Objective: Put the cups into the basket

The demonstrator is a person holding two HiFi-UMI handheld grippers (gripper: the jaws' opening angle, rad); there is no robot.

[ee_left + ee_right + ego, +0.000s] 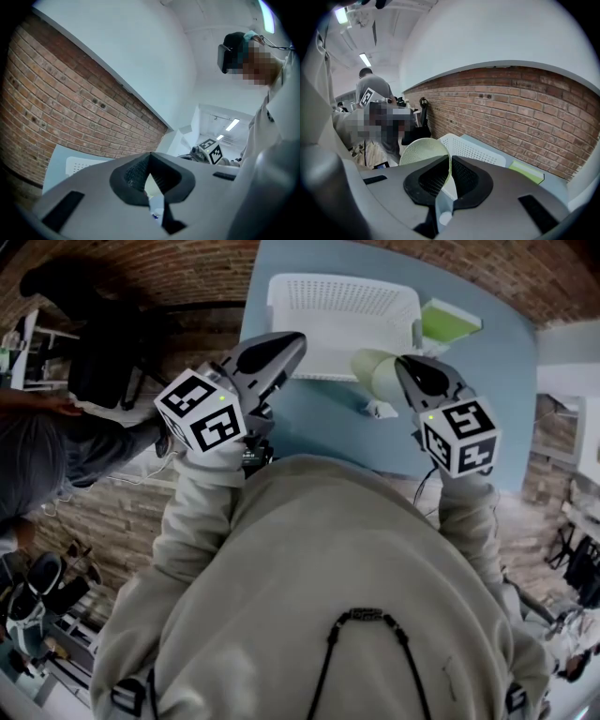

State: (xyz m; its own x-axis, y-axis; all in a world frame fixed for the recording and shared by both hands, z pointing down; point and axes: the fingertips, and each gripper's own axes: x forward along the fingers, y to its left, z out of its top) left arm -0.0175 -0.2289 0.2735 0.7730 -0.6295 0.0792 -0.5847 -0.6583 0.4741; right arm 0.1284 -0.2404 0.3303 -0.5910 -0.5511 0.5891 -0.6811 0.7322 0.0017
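Cup pinched by the rim, basket next.
At 11 o'clock my left gripper [292, 341] hangs empty, jaws together. At 1 o'clock my right gripper [405, 367] clamps the pale green cup [373, 373] by its wall, lifted clear, ready to carry to the white basket [281, 289] at 12.

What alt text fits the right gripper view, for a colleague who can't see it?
The right tool is shut on the rim of a pale green cup. Behind it, a white perforated basket and a flat lime-green object sit on a light blue table, with a brick wall beyond.
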